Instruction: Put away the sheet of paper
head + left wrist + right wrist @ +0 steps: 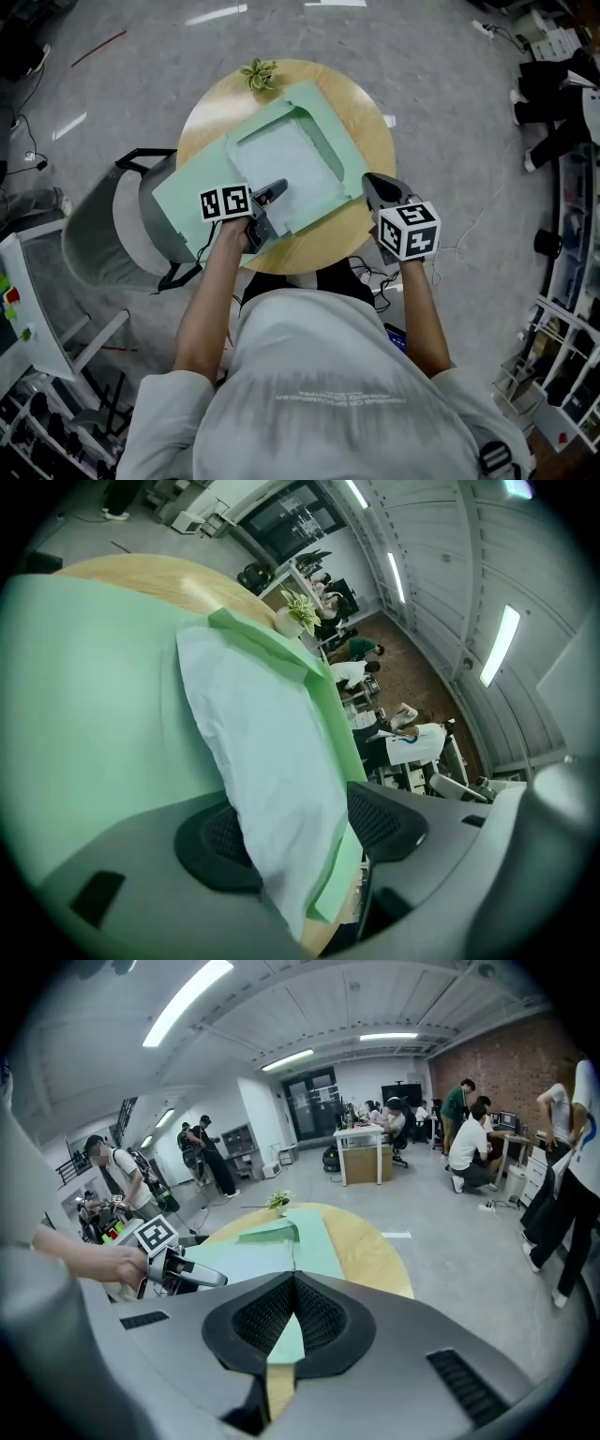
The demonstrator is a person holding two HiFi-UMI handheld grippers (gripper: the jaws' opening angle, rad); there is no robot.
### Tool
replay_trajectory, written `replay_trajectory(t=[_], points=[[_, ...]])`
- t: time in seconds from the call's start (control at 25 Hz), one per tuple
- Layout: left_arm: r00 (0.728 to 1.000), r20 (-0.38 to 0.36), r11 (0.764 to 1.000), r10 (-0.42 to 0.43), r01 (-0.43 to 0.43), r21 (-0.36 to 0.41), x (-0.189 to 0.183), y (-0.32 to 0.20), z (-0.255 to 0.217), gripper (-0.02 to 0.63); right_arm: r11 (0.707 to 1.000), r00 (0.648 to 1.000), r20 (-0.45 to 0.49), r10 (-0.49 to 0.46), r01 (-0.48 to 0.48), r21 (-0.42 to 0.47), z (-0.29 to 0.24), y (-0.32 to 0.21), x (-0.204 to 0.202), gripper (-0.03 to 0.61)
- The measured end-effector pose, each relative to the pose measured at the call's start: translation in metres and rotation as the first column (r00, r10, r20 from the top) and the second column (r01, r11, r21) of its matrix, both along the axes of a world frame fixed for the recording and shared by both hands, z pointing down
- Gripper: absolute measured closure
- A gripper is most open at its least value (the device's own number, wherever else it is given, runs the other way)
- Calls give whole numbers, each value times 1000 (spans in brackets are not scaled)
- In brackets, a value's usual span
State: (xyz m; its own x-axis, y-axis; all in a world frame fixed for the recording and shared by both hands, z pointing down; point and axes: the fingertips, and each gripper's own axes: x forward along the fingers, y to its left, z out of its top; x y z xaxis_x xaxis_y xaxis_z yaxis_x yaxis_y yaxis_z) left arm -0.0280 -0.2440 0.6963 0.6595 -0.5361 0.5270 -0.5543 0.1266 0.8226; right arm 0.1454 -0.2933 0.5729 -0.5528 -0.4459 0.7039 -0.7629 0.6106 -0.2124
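Table (367,120) is covered by an open green folder (187,187); the sheet of paper (281,159) is laid inside, running 11 to 5 o'clock. Its 6 o'clock edge is straddled, ungripped, by the left gripper (274,194), jaws parted; the right gripper (372,183), at 3 o'clock, is closed empty.

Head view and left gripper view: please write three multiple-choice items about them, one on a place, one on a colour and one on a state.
1. Where on the round table does the small plant stand?
A. its near edge
B. its far edge
C. its centre

2. What colour is the open folder?
A. pale green
B. red
C. black

3. How do the left gripper jaws stand?
A. shut, empty
B. clamped on the plant
C. apart, with the sheet of paper between them

Answers: B, the plant sits at the rim farthest from the person; A, the folder's flaps are all pale green; C, the pads stand wide and do not press the sheet.
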Motion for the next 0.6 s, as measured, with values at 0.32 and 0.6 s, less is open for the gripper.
replay_trajectory(t=[0.32,0.6], points=[[1000,29,1000,-8,9,-23,-22,35,-8,303,1000,1000,-2,13,-13,10,-7,12,-6,551],[998,-31,998,-60,59,-37,-27,44,-7,519,1000,1000,-1,16,-16,8,-7,17,-9,551]])
